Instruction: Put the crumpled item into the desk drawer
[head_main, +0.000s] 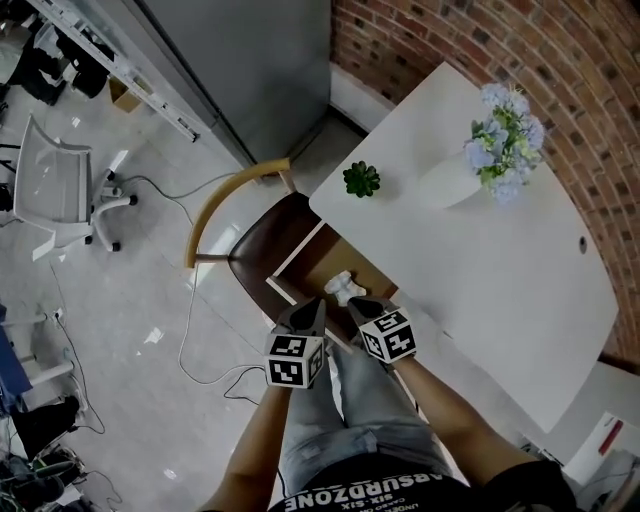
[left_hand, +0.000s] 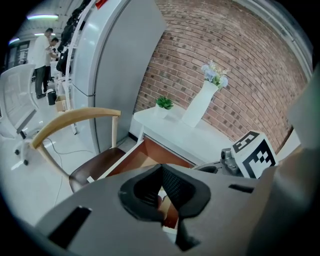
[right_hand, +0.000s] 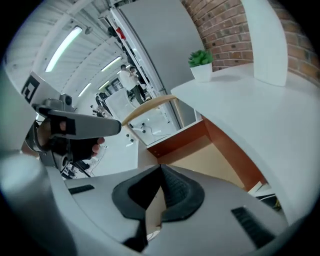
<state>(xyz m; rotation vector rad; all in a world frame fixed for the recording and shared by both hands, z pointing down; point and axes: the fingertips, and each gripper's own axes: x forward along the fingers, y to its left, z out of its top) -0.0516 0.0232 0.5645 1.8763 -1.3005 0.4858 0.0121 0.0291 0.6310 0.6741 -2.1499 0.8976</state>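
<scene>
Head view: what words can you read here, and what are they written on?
"ABSURDZONE": on the person's shirt, seen upside down; it seems to read so.
Smaller lines on the shirt: too small to read.
Marker cubes: only black and white squares, no words.
Nothing else bears readable text.

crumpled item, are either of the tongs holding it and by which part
Nothing is held. The left tongs and right tongs are both shut and empty; the crumpled item lies in the open drawer.
</scene>
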